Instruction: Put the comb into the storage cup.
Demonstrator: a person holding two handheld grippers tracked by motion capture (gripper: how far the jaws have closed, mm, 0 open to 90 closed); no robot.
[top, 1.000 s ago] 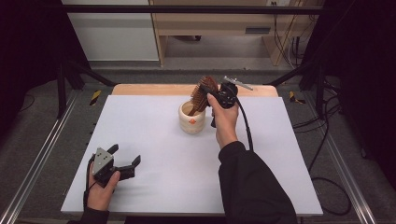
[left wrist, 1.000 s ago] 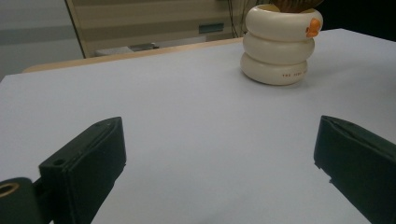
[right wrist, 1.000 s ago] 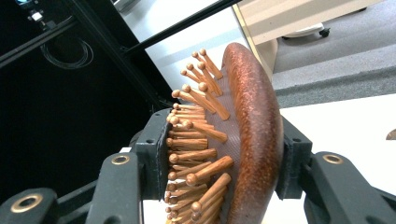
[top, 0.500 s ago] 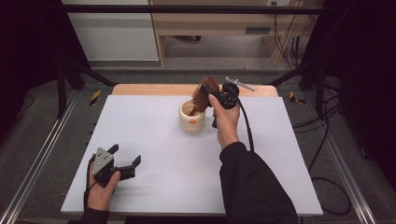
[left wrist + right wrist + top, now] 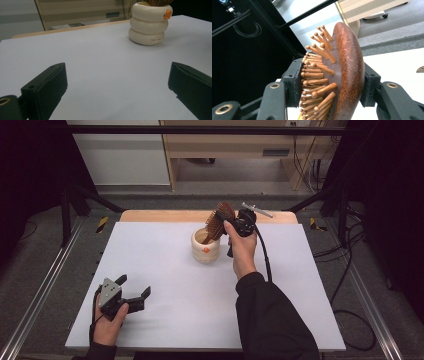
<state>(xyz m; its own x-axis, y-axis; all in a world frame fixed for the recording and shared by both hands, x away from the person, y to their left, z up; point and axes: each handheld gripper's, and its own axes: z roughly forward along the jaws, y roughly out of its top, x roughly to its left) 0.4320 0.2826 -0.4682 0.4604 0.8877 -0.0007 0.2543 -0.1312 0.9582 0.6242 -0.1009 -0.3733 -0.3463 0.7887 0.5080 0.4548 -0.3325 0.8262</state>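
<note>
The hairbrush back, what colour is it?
Reddish-brown wood on the hairbrush, clearest in the right gripper view.

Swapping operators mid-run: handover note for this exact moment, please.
Right gripper: shut on the wooden hairbrush, clamped across its head, pins against one jaw.
Left gripper: open, holding nothing, low over the white table at the near left.
Cream ringed cup: upright at the table's far middle.
Done: brush gripped; its handle end sits in the cup, head tilted up and out.
Left: whether it is going in or coming out can't be told from here.
</note>
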